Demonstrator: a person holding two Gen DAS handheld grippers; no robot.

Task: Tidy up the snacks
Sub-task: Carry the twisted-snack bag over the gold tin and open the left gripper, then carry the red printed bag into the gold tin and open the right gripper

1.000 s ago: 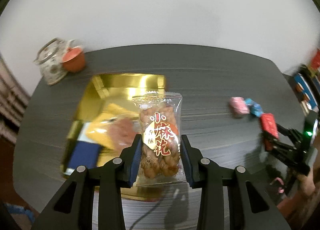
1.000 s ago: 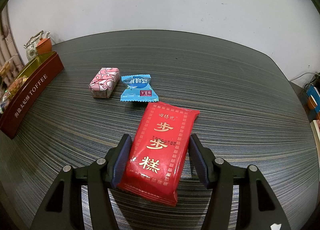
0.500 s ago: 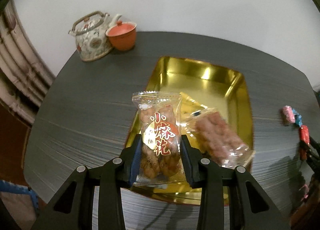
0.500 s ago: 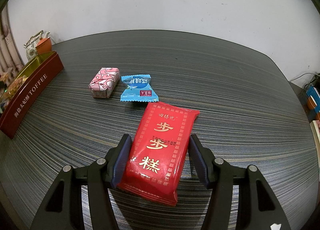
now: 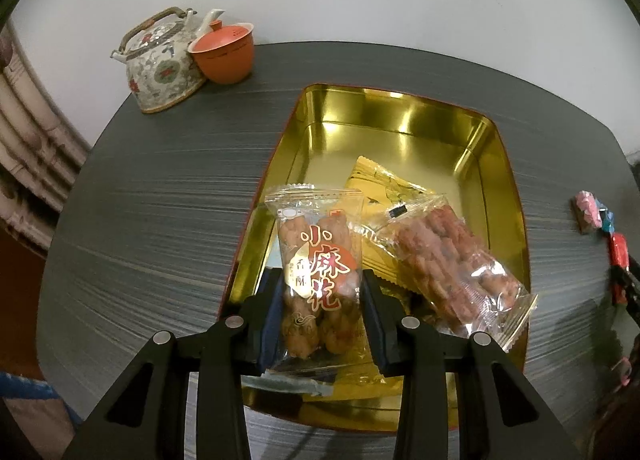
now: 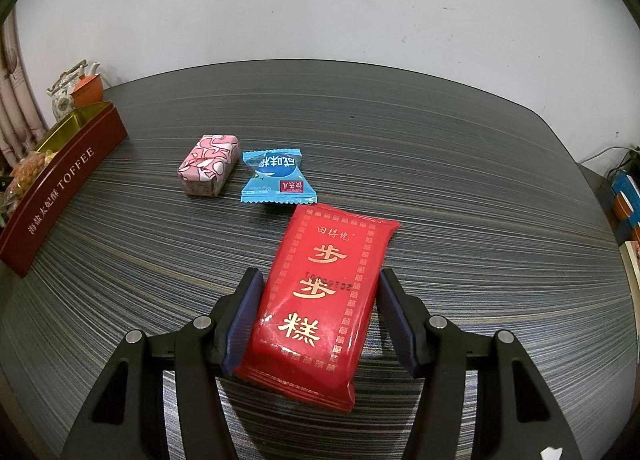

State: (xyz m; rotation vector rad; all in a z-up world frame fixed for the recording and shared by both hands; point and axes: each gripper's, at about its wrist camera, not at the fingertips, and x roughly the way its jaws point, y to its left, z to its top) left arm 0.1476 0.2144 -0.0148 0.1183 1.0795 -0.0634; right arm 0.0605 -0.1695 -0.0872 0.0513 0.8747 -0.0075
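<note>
My left gripper (image 5: 320,292) is shut on a clear packet of twisted dough snacks (image 5: 318,248), held upright just over the near end of the gold tin (image 5: 400,120). In the tin lie a second clear snack packet (image 5: 448,260) and a yellow packet (image 5: 384,184). My right gripper (image 6: 320,296) is shut on a red cake packet (image 6: 320,300) that rests on the dark table. Beyond it lie a pink wrapped sweet (image 6: 208,168) and a blue candy (image 6: 276,176). The tin's red "TOFFEE" wall (image 6: 60,188) shows at the far left of the right wrist view.
A patterned teapot (image 5: 160,64) and an orange lidded cup (image 5: 222,56) stand at the table's far left corner by the white wall. Books or boxes (image 6: 626,196) sit off the table's right edge. A curtain (image 5: 28,148) hangs to the left.
The left gripper has carried the twisted-snack packet over the tin and come lower and closer to it. The right gripper and the red packet have not moved.
</note>
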